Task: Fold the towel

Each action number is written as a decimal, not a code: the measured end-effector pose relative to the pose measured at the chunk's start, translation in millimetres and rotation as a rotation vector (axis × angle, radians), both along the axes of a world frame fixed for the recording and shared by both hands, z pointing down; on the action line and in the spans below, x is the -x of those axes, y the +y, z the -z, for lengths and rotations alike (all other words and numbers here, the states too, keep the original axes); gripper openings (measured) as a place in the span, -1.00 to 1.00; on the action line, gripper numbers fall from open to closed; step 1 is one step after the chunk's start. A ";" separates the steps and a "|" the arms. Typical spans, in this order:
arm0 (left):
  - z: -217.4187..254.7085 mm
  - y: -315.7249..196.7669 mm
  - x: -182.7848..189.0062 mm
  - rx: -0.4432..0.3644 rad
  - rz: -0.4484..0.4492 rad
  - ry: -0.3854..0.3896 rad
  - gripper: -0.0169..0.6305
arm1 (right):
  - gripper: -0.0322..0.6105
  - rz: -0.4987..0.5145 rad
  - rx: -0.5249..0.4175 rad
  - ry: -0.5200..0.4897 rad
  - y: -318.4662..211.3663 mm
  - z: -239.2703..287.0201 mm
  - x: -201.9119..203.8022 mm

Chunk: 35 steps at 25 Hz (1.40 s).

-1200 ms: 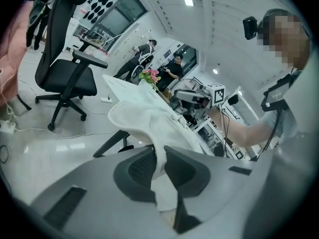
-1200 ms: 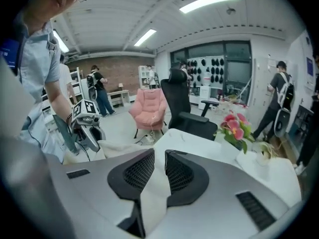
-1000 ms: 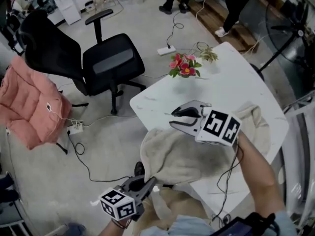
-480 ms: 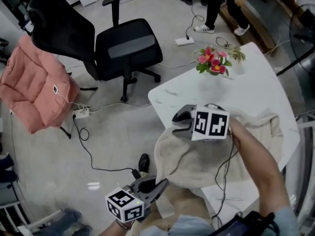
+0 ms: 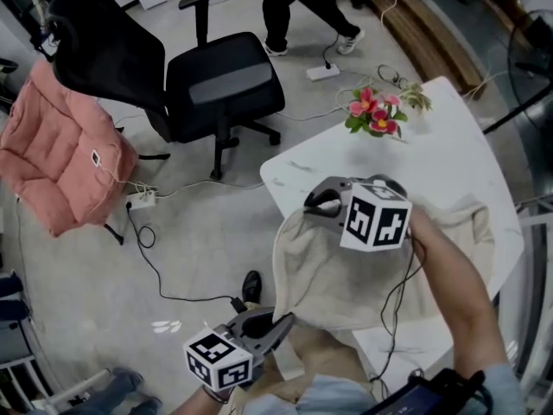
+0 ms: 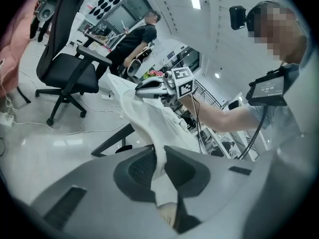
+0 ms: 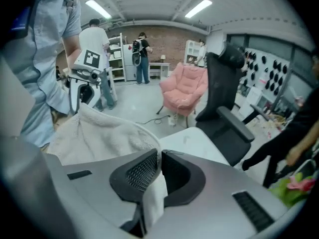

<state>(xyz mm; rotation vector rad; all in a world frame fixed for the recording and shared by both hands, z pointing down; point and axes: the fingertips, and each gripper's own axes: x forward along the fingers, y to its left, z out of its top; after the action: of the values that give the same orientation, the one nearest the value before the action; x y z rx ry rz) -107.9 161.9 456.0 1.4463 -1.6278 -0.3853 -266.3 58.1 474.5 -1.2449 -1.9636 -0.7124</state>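
head view: my left gripper (image 5: 282, 322) clamps the beige fluffy towel (image 5: 346, 275); my right gripper (image 5: 313, 204) has just closed onto it too.

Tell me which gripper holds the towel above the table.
The right gripper: its jaws, which have just been closing, pinch the beige terry towel over the white table's corner. The left gripper grips it beyond the table's edge.
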 end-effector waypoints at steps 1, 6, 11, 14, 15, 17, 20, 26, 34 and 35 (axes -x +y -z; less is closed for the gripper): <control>3.4 -1.3 4.3 -0.002 0.002 -0.006 -0.82 | -0.77 -0.039 -0.001 -0.074 -7.7 14.6 15.3; 23.4 -14.1 45.2 -0.042 0.025 -0.049 -0.82 | -0.76 -0.157 -0.027 -0.347 -35.6 80.1 75.1; 24.5 -30.1 89.2 -0.053 -0.008 -0.054 -0.82 | -0.75 -0.203 -0.068 -0.372 -56.1 82.3 113.0; 12.0 -31.9 106.0 -0.038 -0.041 -0.024 -0.82 | -0.74 -0.219 -0.089 -0.339 -61.6 58.4 129.8; 6.1 -31.3 111.1 -0.034 -0.049 -0.011 -0.82 | -0.74 -0.224 -0.091 -0.324 -61.8 48.5 135.0; -5.3 -29.2 121.6 -0.026 -0.065 0.010 -0.82 | -0.74 -0.234 -0.093 -0.299 -60.7 29.8 144.9; -18.4 -26.5 131.9 -0.010 -0.091 0.040 -0.82 | -0.75 -0.246 -0.101 -0.263 -58.2 6.7 153.2; -31.1 -24.2 130.2 -0.011 -0.163 0.074 -0.66 | -0.73 -0.312 -0.101 -0.216 -53.5 -18.6 154.0; 3.2 10.6 154.9 0.013 -0.165 -0.032 0.00 | -0.30 -0.492 0.279 -0.287 -30.8 77.2 153.0; 8.2 17.6 160.2 0.028 -0.155 -0.042 0.02 | -0.30 -0.517 0.338 -0.324 -27.8 97.7 153.4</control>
<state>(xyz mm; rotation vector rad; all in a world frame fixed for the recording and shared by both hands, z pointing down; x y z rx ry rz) -268.1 179.5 447.7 1.5563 -1.5355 -0.2448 -419.7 30.3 376.8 -0.7654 -2.6151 -0.3381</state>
